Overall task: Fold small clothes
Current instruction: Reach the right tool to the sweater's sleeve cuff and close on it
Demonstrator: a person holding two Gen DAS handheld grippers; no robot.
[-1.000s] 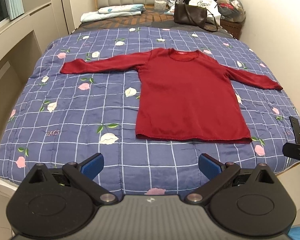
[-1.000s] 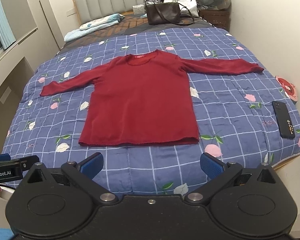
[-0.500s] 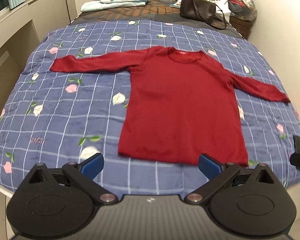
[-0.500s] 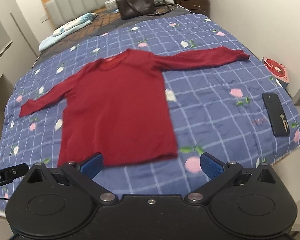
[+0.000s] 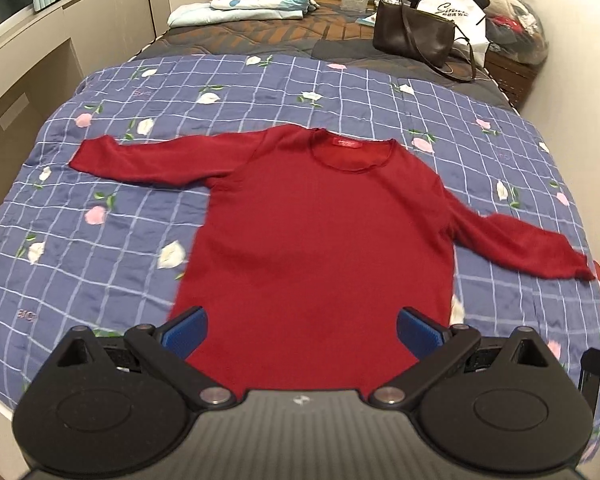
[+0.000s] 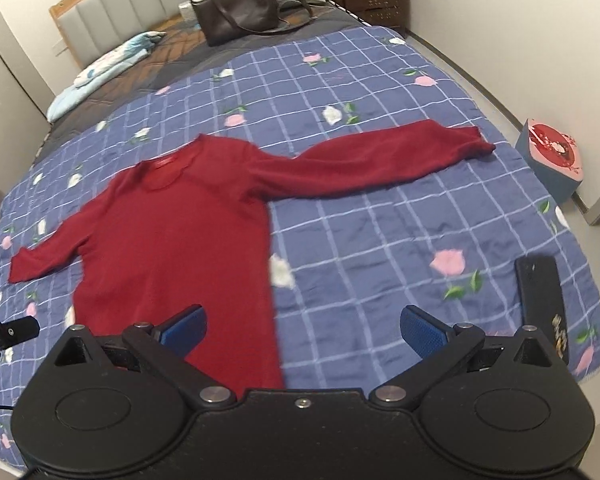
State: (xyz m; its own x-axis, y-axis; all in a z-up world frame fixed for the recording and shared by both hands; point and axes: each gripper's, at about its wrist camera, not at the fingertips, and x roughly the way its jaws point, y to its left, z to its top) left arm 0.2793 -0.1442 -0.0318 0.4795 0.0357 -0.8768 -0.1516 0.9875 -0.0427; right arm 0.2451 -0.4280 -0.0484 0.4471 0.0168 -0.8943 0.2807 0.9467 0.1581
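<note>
Left gripper (image 5: 302,330) and right gripper (image 6: 302,330): jaws spread wide, empty, above red sweater (image 5: 320,248) at 12 o'clock.

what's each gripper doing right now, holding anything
Left gripper: open, holding nothing, over the red sweater hem.
Right gripper: open, holding nothing.

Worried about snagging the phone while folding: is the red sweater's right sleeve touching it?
Apart. In the right wrist view, the sleeve ends far up the quilt; bare quilt separates it from the phone.
</note>
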